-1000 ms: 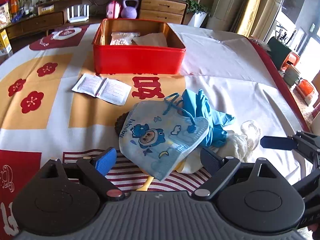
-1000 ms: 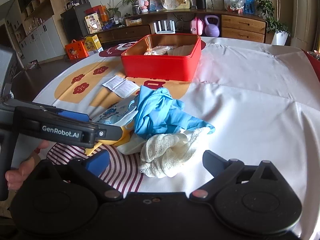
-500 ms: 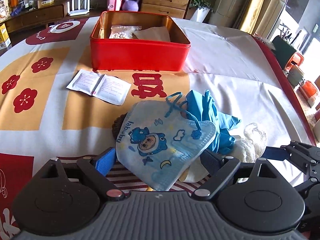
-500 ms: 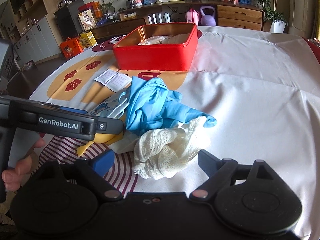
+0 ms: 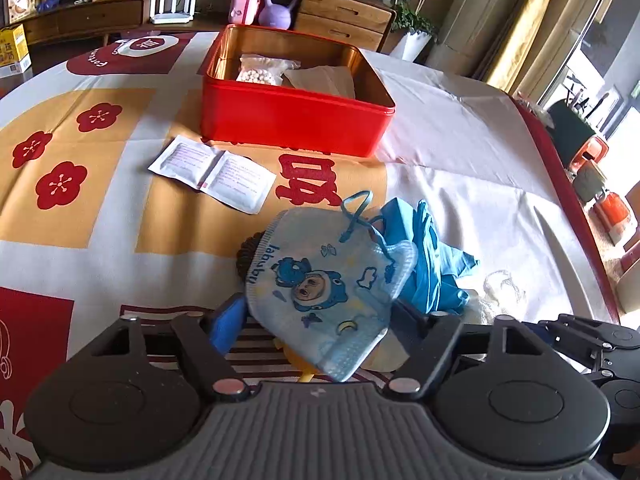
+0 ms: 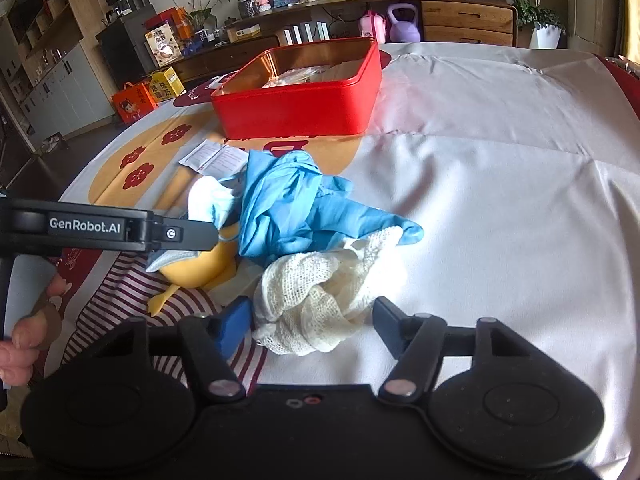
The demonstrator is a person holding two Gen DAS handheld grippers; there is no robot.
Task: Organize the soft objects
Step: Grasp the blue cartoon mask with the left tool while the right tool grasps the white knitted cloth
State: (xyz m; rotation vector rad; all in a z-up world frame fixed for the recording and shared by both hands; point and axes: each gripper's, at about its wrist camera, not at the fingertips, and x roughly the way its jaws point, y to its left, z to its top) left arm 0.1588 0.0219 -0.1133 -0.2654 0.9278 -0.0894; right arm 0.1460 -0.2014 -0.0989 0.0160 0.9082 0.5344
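A pile of soft things lies on the tablecloth in front of a red tin [image 5: 296, 120]. On top is a blue cartoon face mask [image 5: 324, 292], and my left gripper [image 5: 320, 324] straddles its near end with jaws closing, the pads close to its edges. Blue gloves [image 5: 428, 268] lie crumpled to its right. In the right wrist view a white mesh cloth [image 6: 320, 300] sits between the closing jaws of my right gripper [image 6: 312, 326], the blue pad [image 6: 234, 326] at its edge. The blue gloves [image 6: 296, 204] lie just beyond. A yellow soft item [image 6: 200, 268] is partly hidden.
The red tin [image 6: 296, 108] holds a bag of white beads [image 5: 260, 74] and a paper packet. Two joined white sachets [image 5: 212, 172] lie on the cloth before it. A person's hand [image 6: 24, 340] holds the left gripper's handle. Cabinets and a purple kettlebell [image 5: 280, 8] stand behind.
Both pairs of jaws have narrowed, the left around the mask and the right around the mesh cloth. The pile and tin have not moved.
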